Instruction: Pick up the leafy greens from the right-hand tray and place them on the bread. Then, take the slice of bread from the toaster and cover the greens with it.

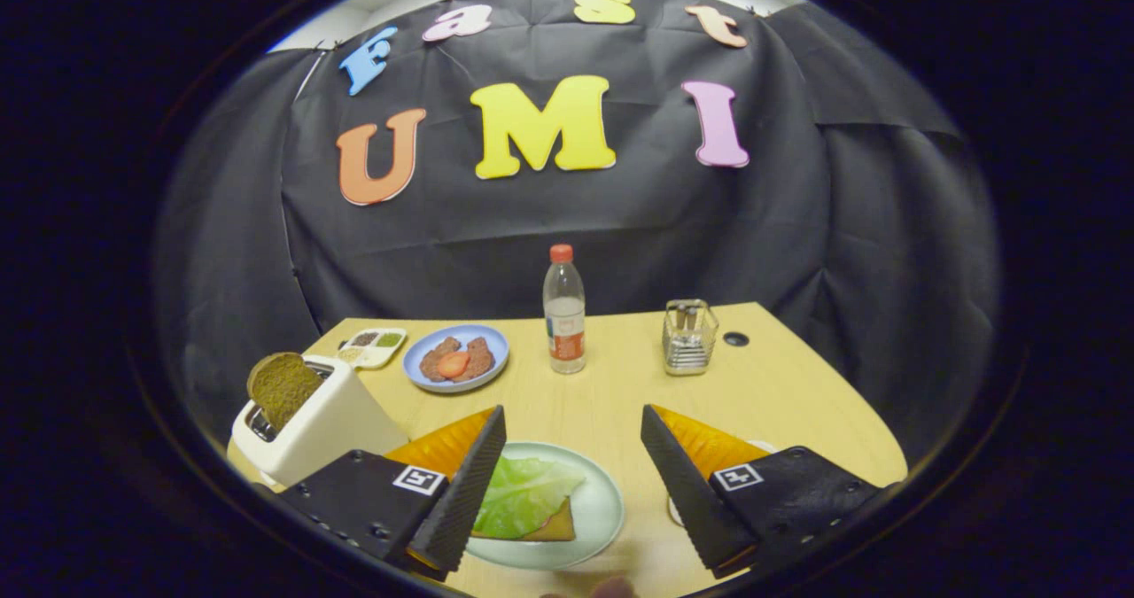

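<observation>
Green leaf [523, 493] is already laid over the bread [554, 527] on the pale plate [598, 509], between and just below the jaws, so the step in hand is judged to be fetching the second slice. The gripper [567, 483] is held with its jaws spread wide and nothing pinched. The brown slice [282, 389] is seen standing tilted out of the white toaster [323, 425] (off to the left on the worktop [611, 403]). It is best approached from above, the exposed upper edge pinched gently, then lifted straight along the slot.
</observation>
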Action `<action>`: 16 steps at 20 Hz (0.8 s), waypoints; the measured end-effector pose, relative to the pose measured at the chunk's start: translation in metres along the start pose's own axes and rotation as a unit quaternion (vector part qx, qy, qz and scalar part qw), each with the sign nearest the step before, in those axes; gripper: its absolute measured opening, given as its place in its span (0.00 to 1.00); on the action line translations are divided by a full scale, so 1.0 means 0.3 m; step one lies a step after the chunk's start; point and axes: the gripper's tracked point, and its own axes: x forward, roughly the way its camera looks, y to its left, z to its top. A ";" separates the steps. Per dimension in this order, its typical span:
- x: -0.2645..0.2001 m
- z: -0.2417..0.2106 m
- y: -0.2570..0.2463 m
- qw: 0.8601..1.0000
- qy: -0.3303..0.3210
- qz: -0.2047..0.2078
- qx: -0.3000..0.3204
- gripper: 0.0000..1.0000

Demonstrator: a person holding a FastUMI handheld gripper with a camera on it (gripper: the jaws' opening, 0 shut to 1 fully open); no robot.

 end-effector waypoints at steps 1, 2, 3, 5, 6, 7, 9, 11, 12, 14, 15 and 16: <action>-0.024 0.029 -0.013 1.000 -0.009 -0.005 -0.007 0.94; -0.049 0.051 -0.024 1.000 -0.016 -0.009 -0.012 0.95; -0.075 0.076 -0.036 1.000 -0.022 -0.015 -0.013 0.95; -0.135 0.136 -0.052 0.998 -0.040 -0.027 -0.026 0.96; -0.164 0.169 -0.043 0.998 -0.050 -0.030 -0.036 0.95; -0.197 0.198 -0.027 0.997 -0.060 -0.027 -0.041 0.95; -0.256 0.246 0.022 0.996 -0.073 -0.022 -0.045 0.95; -0.307 0.287 0.082 0.995 -0.085 -0.018 -0.043 0.96; -0.325 0.298 0.125 0.995 -0.089 -0.012 -0.040 0.95; -0.348 0.294 0.232 0.996 -0.084 0.008 -0.032 0.95; -0.354 0.291 0.290 0.996 -0.078 0.018 -0.028 0.95; -0.361 0.290 0.342 0.997 -0.076 0.026 -0.023 0.95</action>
